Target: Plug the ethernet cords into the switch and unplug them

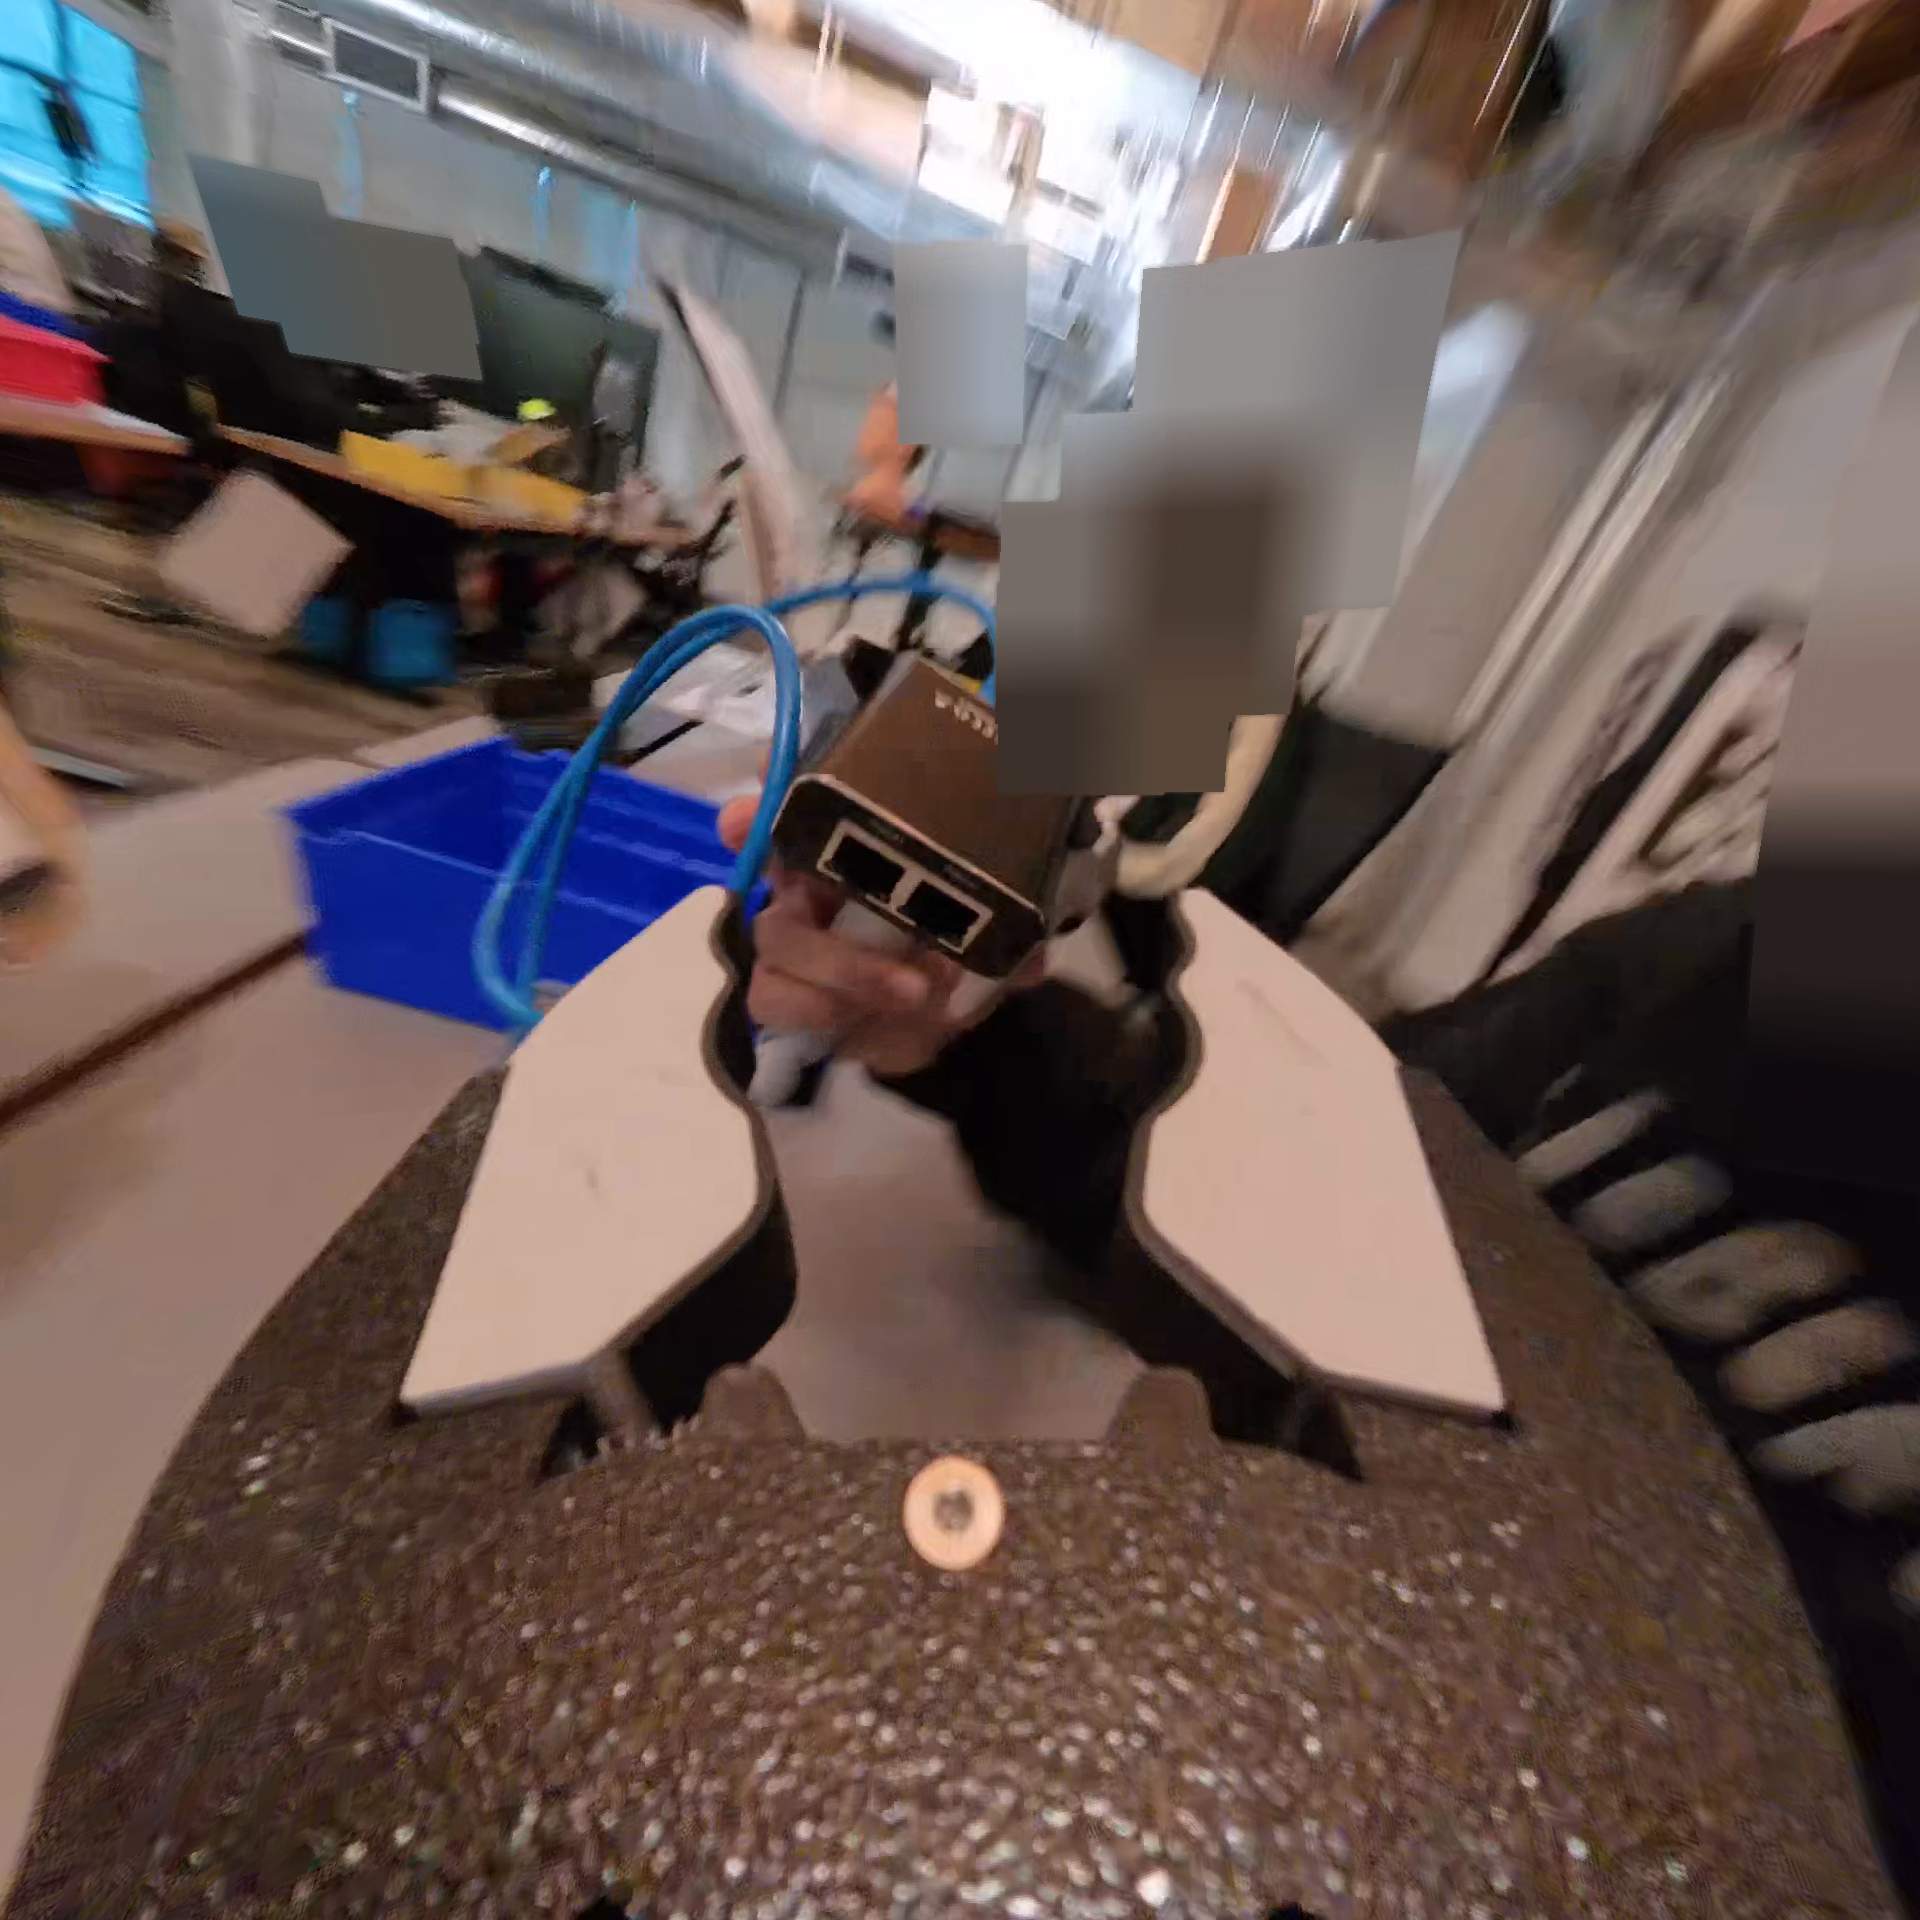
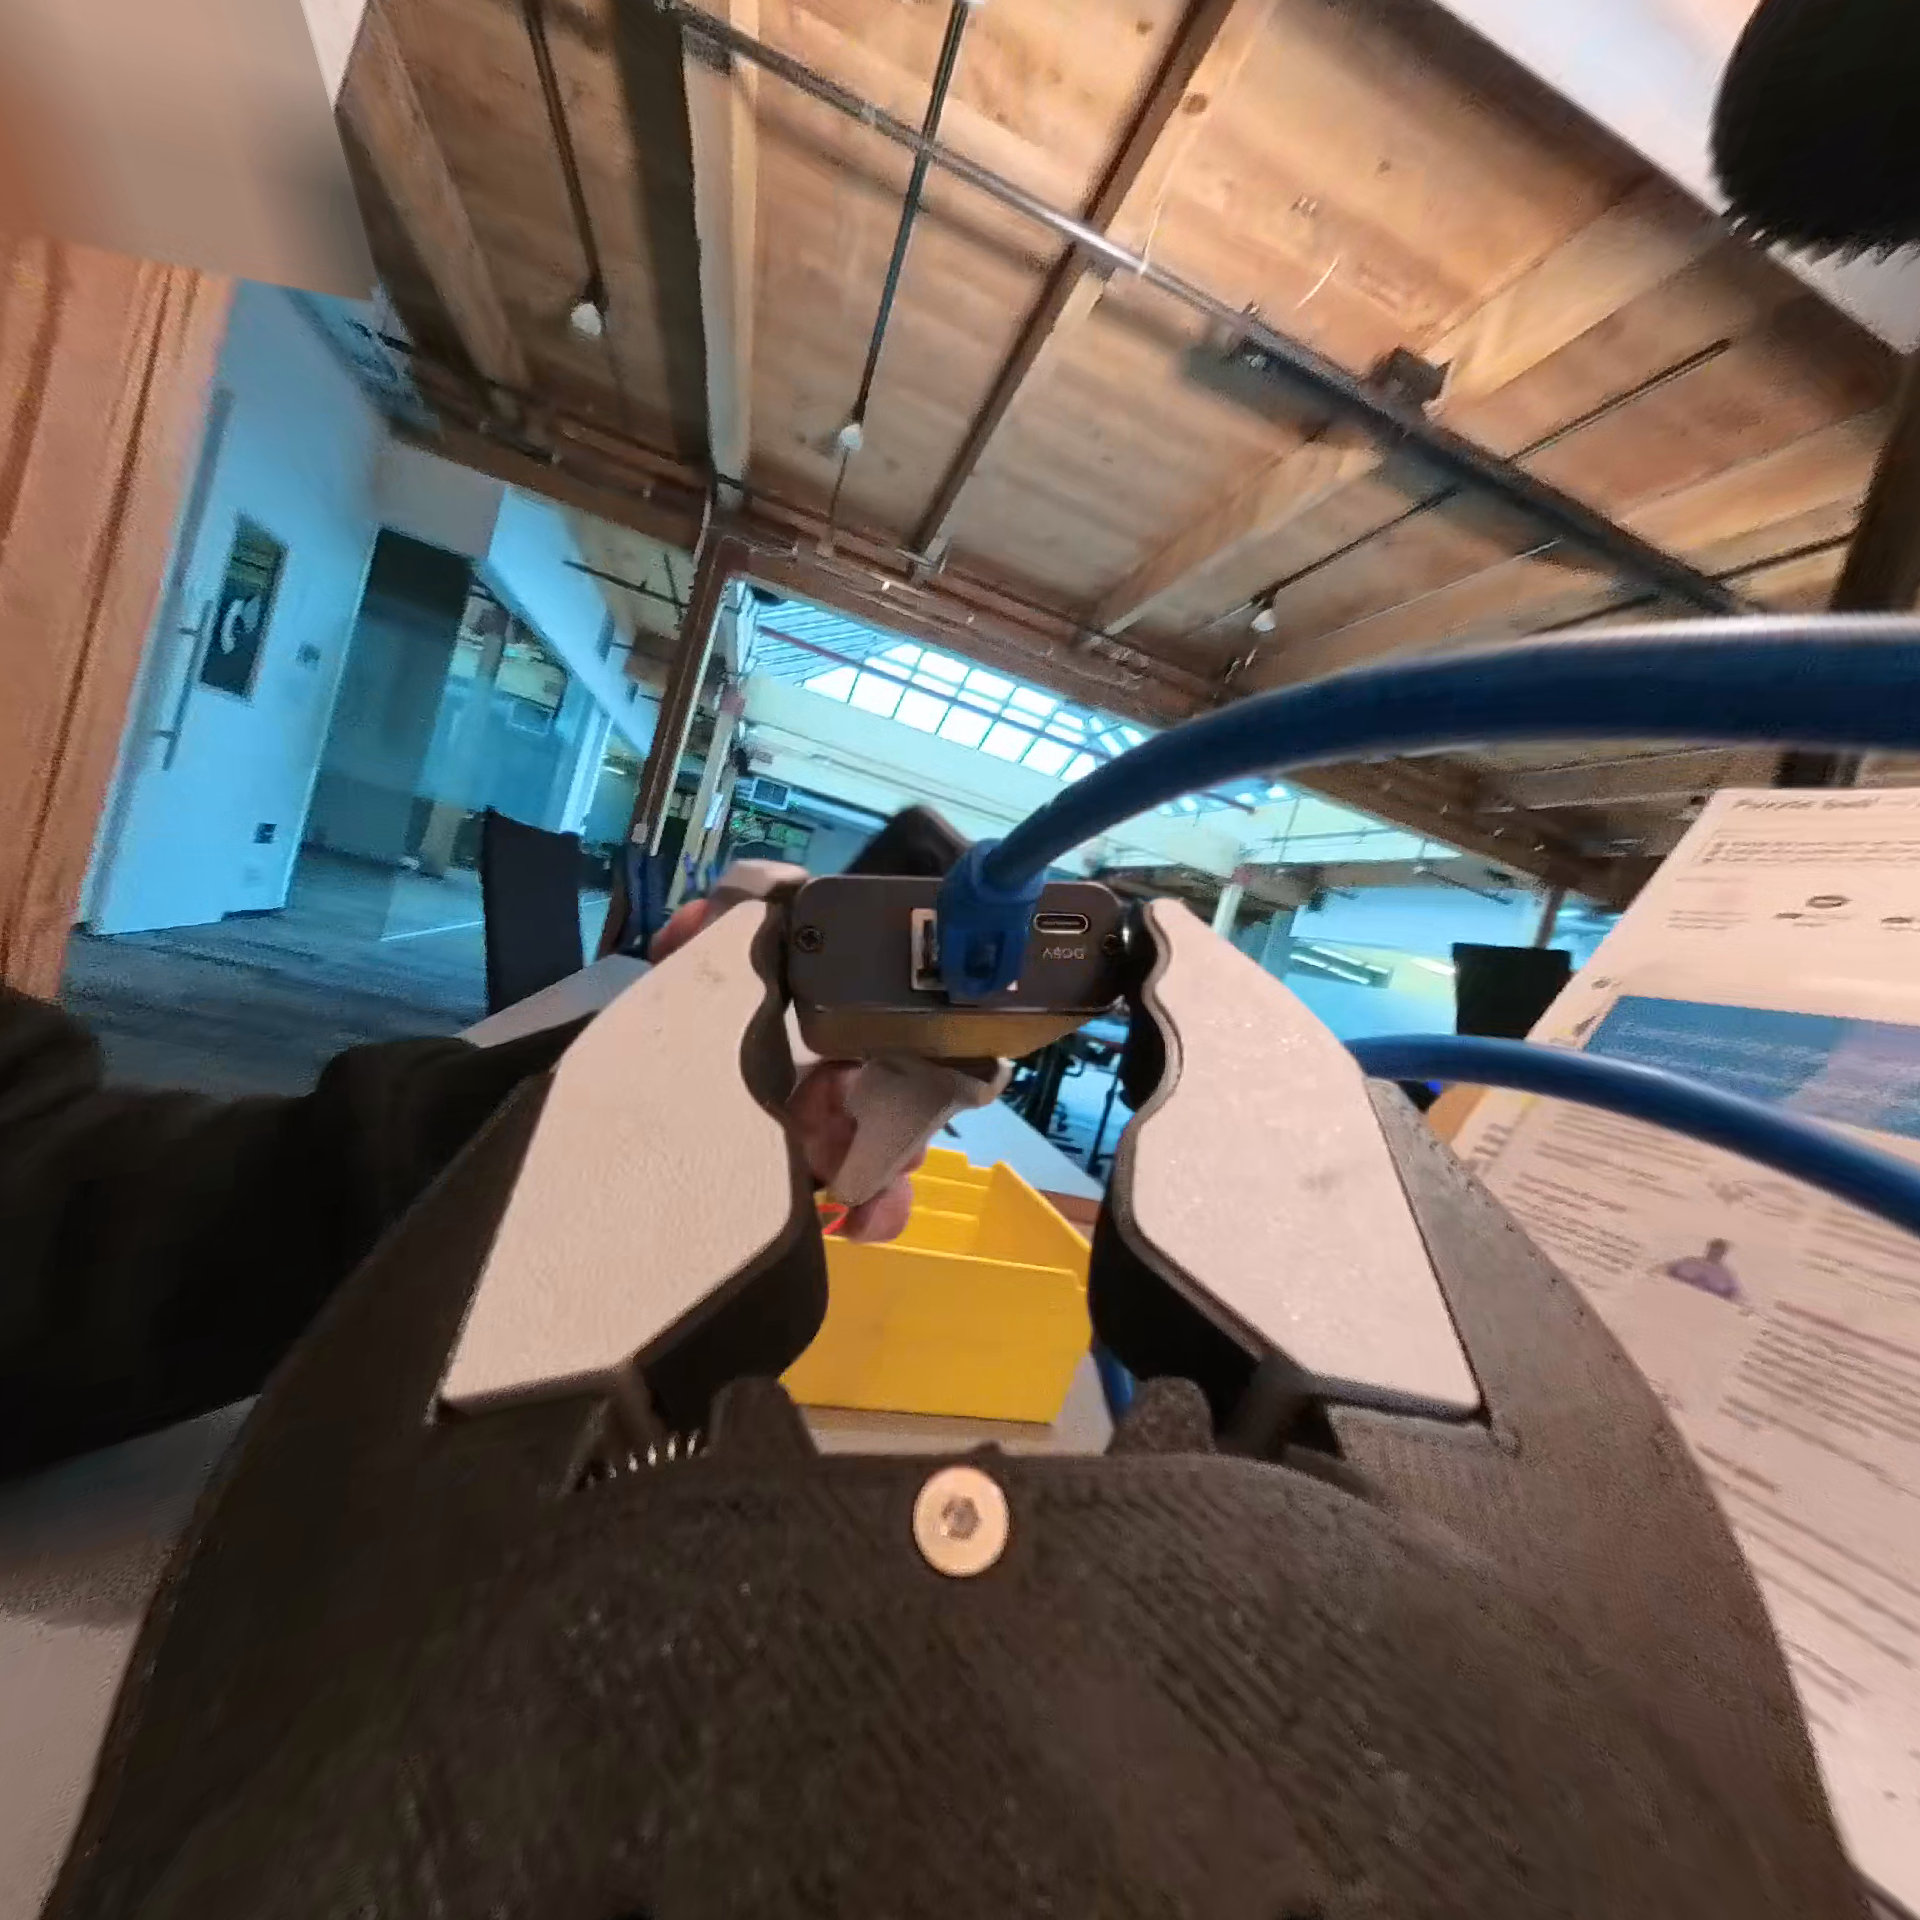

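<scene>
Right gripper point(image 2: 956, 951): jaws closed narrow on the switch point(image 2: 951, 961), one finger on each short side, holding it up in the air off the table.
Switch, near end: in the right wrist view this face points back at the camera; a blue cord point(image 2: 1455, 691) is plugged in here, its plug point(image 2: 982, 925) seated beside a small oval port. A second run of blue cable passes lower right, and I cannot tell where it ends.
Switch, far end: in the left wrist view the switch point(image 1: 914, 821) shows its other face, with two open sockets point(image 1: 904, 891) side by side, both empty.
Left gripper point(image 1: 951, 940): jaws wide apart and holding nothing; the socket face lies just ahead of the fingertips, slightly above and between them.
Key relation: the switch's long axis runs roughly along the line between the two grippers, tilted, so the empty sockets face the left gripper head on; the left is the free one and the nearer to those sockets.
Loose cord: a blue loop point(image 1: 634, 790) hangs left of the switch; its free plug is not clear in the blur.
Hand: a hand point(image 1: 842, 987) shows just under the switch.
Background: a blue bin point(image 1: 416, 883) on the table and a yellow bin point(image 2: 935, 1309).
Judged next need: the left gripper must find a free plug and line it up with a socket.
</scene>
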Demonstrator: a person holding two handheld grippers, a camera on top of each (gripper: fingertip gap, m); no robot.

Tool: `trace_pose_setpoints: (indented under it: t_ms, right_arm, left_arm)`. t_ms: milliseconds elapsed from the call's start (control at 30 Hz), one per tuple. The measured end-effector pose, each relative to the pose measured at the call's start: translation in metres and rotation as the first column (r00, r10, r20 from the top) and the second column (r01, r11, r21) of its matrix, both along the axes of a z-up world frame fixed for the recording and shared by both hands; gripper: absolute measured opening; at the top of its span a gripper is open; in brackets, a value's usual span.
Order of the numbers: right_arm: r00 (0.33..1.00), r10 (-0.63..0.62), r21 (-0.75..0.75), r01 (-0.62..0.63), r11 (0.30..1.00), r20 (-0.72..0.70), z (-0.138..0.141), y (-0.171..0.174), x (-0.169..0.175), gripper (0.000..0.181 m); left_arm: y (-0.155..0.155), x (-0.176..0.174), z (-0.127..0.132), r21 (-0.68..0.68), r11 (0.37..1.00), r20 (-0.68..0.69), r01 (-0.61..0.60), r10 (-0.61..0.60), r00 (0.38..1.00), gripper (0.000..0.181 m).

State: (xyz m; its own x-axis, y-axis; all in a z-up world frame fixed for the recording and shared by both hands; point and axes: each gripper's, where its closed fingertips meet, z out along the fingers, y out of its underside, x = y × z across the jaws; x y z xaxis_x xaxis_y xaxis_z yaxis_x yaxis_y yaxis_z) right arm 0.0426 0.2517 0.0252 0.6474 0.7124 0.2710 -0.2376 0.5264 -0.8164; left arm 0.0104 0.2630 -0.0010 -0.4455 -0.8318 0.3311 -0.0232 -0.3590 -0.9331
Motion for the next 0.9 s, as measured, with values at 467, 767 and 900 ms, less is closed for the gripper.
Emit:
trace_pose_setpoints:
  t_ms: [467,767,900]
  right_arm:
    - [0.924,-0.135,-0.009,0.148,0.989,0.357,-0.049,0.021,-0.019,0.062]
    - [0.875,-0.159,-0.005,0.181,0.983,0.457,-0.073,0.03,-0.03,0.066]
    - [0.832,-0.222,0.073,0.216,0.974,0.508,-0.075,0.03,-0.034,0.067]
  left_arm:
    - [-0.005,0.02,-0.018,-0.497,0.818,0.0,0.288,-0.332,0.943,0.03]
    - [-0.001,0.019,-0.05,-0.37,0.922,-0.285,0.111,-0.227,0.931,0.024]
    - [-0.004,0.016,-0.052,-0.382,0.914,-0.295,0.14,-0.264,0.918,0.024]
